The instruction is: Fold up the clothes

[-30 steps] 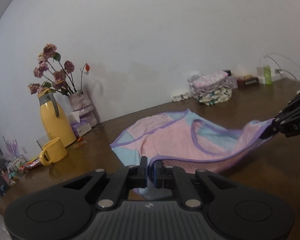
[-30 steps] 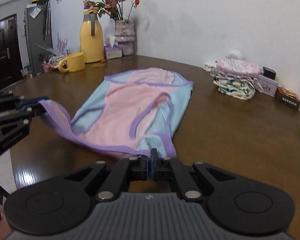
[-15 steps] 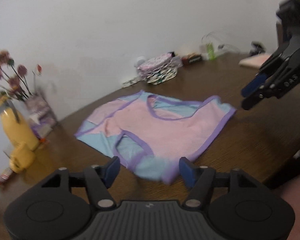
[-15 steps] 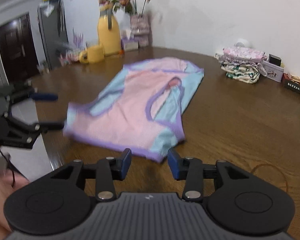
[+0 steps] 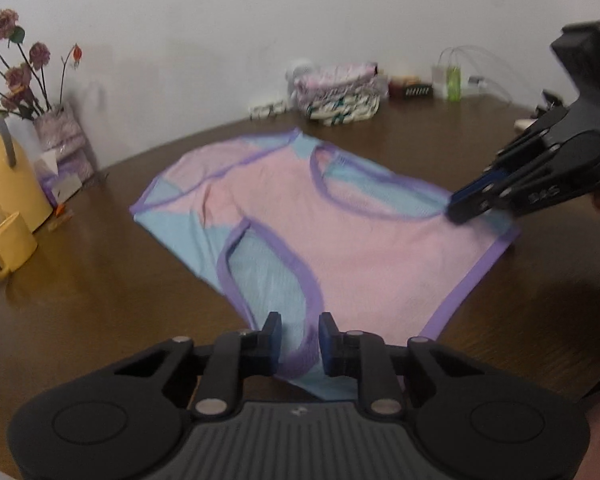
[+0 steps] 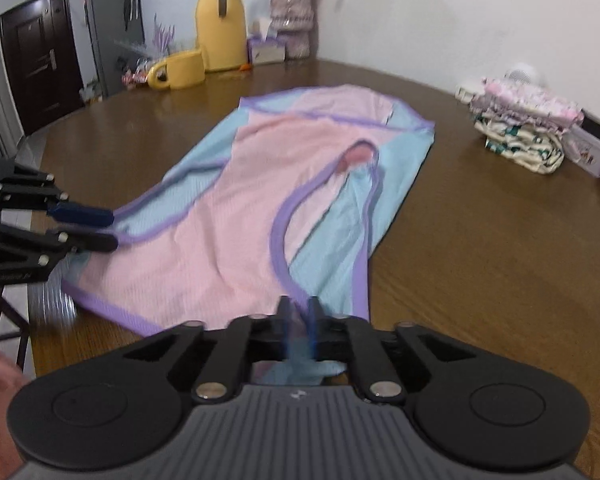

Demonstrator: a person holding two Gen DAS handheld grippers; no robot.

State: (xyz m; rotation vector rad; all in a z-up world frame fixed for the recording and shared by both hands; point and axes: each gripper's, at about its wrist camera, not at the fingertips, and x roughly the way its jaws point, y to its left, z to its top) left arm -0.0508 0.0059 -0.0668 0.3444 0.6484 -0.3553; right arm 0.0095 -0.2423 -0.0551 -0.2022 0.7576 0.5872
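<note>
The left tool (image 5: 299, 338) has just been closing; its jaws stand a little apart, with the near armhole edge of the garment (image 5: 340, 236) between them, and blur hides whether the pads already press the cloth. The right tool (image 6: 298, 322) has also just been closing and is now nearly shut on the blue shoulder strap at the garment's near end. The pink, blue and purple garment lies mostly flat on the brown surface (image 6: 480, 248), its near corner hanging over the edge.

Risks, as I judge them: the left jaws may catch only one layer or miss the thin edge, so a lift would skew the fold. An uneven pull could drag the garment off the surface.

Both near jaw tips are smeared by motion. Each tool body hides the cloth directly beneath it.
</note>
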